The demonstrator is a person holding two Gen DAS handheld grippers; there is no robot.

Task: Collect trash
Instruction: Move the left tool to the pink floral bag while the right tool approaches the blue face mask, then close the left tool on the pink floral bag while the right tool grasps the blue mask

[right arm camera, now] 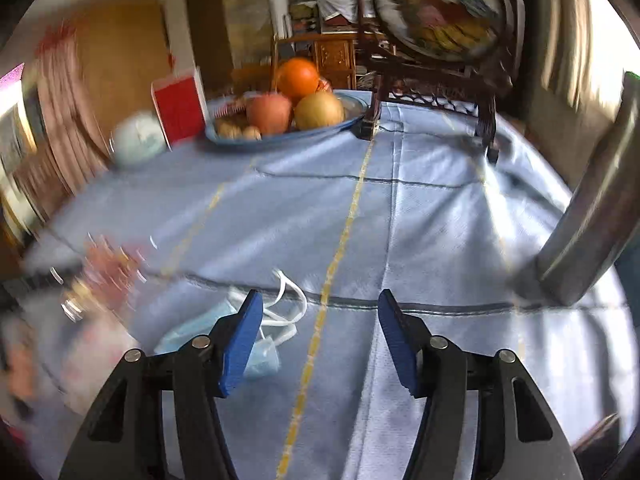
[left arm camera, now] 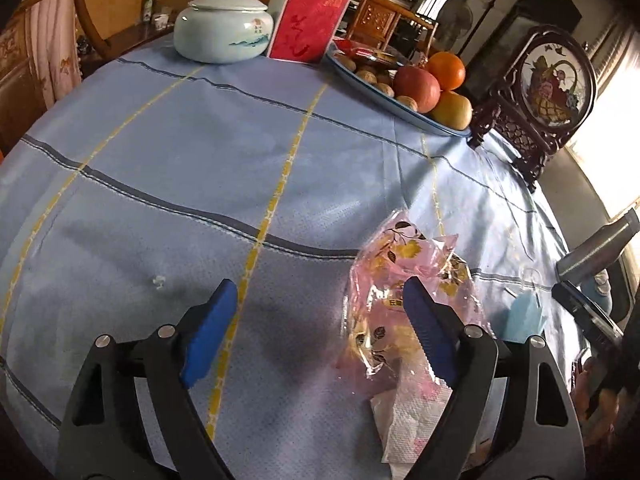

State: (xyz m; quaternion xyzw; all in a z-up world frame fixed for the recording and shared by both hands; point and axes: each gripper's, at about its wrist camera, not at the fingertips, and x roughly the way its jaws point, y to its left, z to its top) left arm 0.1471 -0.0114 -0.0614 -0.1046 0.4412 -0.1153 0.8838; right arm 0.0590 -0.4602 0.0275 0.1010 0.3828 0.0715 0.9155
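Observation:
A crumpled pink plastic wrapper [left arm camera: 394,280] with gold leaves lies on the blue tablecloth [left arm camera: 200,152], with a white paper napkin [left arm camera: 412,420] under its near end. My left gripper [left arm camera: 320,320] is open and empty, its right finger over the wrapper. A blue face mask [right arm camera: 188,328] with white ear loops lies by my right gripper's left finger; it also shows in the left wrist view [left arm camera: 524,316]. My right gripper [right arm camera: 320,336] is open and empty above the cloth. The wrapper appears blurred at the left of the right wrist view [right arm camera: 108,264].
A fruit plate [left arm camera: 404,110] with apples and an orange, a white lidded jar [left arm camera: 222,28], a red card [left arm camera: 310,20] and a dark wooden ornament stand [left arm camera: 536,92] stand at the far side. A grey metal flask [right arm camera: 592,208] stands at right.

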